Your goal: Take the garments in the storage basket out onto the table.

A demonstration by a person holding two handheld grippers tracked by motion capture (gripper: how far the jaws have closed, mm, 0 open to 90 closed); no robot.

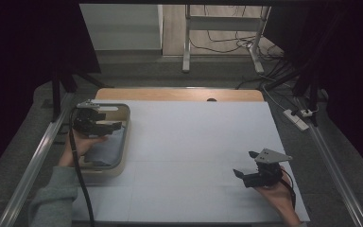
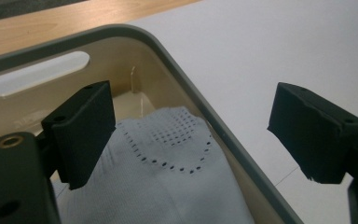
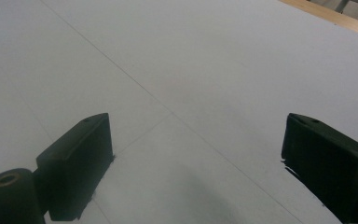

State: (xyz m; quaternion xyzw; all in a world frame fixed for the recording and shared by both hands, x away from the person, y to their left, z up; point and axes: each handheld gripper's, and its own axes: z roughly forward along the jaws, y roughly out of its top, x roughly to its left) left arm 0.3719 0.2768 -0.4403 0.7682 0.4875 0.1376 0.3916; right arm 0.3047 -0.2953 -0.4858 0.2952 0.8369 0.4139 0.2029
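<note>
A pale perforated cloth (image 2: pixel 168 163) lies in the bin (image 1: pixel 123 137) at the table's left edge. The left gripper (image 1: pixel 97 124) hovers over it, jaws wide and empty, one inside the rim and one outside. This looks like the reach: next, shift inward and descend. The right gripper (image 1: pixel 248 165) waits wide, empty, over the open sheet (image 1: pixel 194 142).

The room is dim. A white sheet (image 1: pixel 194 156) covers the wooden table (image 1: pixel 179 94). Beyond the table's far edge: grey floor (image 1: pixel 137 71), a metal desk frame (image 1: pixel 222 28) with loose cables (image 1: pixel 227 45). Dark curtains (image 1: pixel 23 42) hang at both sides. A power strip (image 1: pixel 297 119) lies on the floor at right.
</note>
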